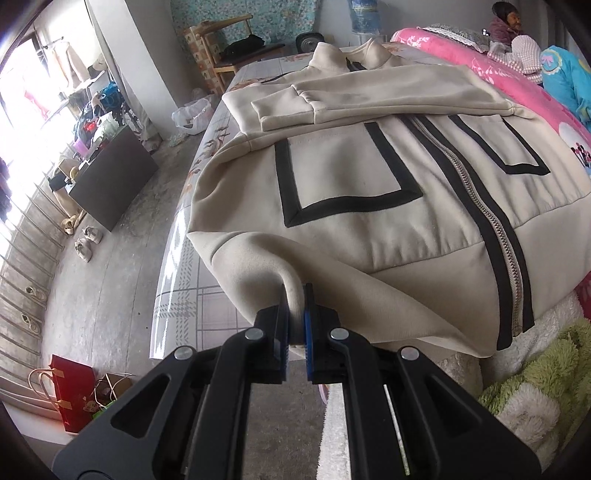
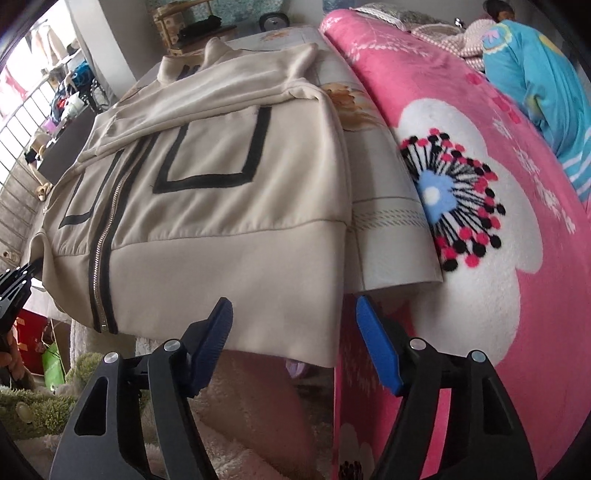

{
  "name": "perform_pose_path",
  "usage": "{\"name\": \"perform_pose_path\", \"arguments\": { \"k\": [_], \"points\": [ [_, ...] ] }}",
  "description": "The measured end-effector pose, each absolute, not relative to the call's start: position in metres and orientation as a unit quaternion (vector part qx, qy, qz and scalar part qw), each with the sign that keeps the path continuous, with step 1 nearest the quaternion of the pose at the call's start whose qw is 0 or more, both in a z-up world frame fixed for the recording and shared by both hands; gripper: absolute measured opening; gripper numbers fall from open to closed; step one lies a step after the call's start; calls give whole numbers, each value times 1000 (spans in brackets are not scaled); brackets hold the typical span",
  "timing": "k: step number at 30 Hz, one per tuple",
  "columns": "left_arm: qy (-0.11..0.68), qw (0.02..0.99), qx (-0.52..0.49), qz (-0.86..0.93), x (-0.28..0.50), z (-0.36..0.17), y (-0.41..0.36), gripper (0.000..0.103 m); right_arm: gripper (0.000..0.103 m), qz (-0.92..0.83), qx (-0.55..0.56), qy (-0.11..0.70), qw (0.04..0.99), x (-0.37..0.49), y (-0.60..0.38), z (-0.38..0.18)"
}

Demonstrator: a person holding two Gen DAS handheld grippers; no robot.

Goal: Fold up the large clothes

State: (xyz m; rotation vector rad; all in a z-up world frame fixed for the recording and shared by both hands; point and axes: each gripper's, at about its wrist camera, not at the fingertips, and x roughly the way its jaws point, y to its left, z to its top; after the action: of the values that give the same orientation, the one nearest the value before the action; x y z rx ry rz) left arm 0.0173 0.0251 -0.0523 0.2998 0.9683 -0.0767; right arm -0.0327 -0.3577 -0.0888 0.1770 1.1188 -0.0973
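A cream zip jacket (image 1: pixel 369 177) with black trim lies front up on a table with a glossy patterned cover (image 1: pixel 184 295), both sleeves (image 1: pixel 332 99) folded across its chest. My left gripper (image 1: pixel 297 291) is shut on the near left corner of the hem, which bulges up between the blue pads. In the right wrist view the jacket (image 2: pixel 221 221) hangs over the table's near edge. My right gripper (image 2: pixel 293 302) stands open around the hem's right corner, and its pads (image 2: pixel 376 339) do not touch the cloth. The left gripper (image 2: pixel 18 280) shows at that view's left edge.
A pink flowered blanket (image 2: pixel 480 184) lies right of the jacket, with a blue garment (image 2: pixel 535 74) on it and a person (image 1: pixel 506 26) beyond. A green fluffy fabric (image 1: pixel 535 376) lies below the table edge. On the floor at left stand a dark cabinet (image 1: pixel 110 177) and a red bag (image 1: pixel 70 391).
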Motion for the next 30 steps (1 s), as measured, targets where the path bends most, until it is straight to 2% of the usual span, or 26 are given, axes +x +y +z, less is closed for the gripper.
{"name": "perform_pose_path", "arguments": {
  "k": [3, 10, 15, 23, 30],
  "points": [
    [464, 873, 147, -36, 18, -54, 24, 6, 59, -48, 113, 547, 828, -33, -368, -101],
    [465, 872, 149, -34, 18, -55, 23, 6, 51, -33, 145, 572, 807, -29, -367, -119],
    [466, 872, 149, -33, 19, -56, 23, 6, 31, -32, 105, 579, 808, -28, -354, -115],
    [466, 872, 146, -34, 18, -56, 24, 6, 11, -39, 78, 575, 814, -25, -341, -104],
    [467, 872, 144, -34, 19, -57, 25, 6, 7, -33, 70, 562, 824, -30, -343, -88]
  ]
}}
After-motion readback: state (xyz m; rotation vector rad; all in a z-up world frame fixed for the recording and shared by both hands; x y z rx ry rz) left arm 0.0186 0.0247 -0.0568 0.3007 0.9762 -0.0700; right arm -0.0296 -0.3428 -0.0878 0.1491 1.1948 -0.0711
